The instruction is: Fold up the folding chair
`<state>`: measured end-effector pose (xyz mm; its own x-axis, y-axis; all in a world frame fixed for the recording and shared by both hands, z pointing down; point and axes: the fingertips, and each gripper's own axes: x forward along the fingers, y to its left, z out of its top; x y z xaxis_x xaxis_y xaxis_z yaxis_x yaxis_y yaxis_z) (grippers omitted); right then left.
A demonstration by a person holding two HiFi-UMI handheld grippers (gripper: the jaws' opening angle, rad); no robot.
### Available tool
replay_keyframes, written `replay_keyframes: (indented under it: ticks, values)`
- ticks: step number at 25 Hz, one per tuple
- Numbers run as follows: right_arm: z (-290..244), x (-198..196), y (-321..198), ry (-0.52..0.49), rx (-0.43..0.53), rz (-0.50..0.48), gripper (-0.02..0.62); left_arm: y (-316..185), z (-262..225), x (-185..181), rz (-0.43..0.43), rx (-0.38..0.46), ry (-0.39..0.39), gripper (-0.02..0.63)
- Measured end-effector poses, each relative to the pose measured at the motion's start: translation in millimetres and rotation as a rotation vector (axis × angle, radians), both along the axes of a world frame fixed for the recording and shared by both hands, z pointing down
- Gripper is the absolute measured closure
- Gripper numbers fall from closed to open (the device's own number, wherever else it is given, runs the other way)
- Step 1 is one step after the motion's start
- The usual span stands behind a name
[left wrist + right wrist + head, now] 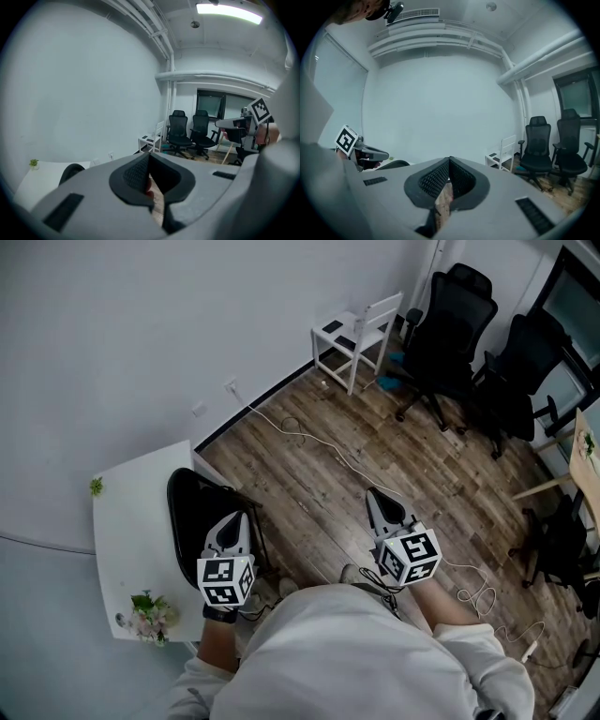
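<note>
Left gripper [232, 526] and right gripper [382, 505] are both clenched, jaws together with nothing between, held near the person's body. Black folding chair [192, 517] stands left, beside white table [122, 521], by the left gripper.

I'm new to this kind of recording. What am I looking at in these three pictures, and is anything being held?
There is no robot: a person holds a pair of tongs in each hand. The head view looks down from a camera on the person's head. The other two cameras ride on the left tongs and right tongs, each looking along its own jaws. Both are shut and empty. A black folding chair stands beside a white table bearing small flowers.
</note>
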<state>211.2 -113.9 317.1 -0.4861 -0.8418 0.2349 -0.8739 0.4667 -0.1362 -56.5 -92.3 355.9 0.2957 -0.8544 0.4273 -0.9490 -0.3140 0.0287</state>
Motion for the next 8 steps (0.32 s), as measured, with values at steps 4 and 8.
replay_keyframes:
  ticks: [4, 8]
  values:
    - [-1.1, -0.5, -1.1, 0.003, 0.008, -0.009, 0.583, 2.8, 1.9, 0.3, -0.006, -0.005, -0.005, 0.598]
    - [-2.3, 2.3, -1.3, 0.003, 0.009, -0.012, 0.583, 5.9, 2.6, 2.4, -0.013, -0.012, -0.008, 0.597]
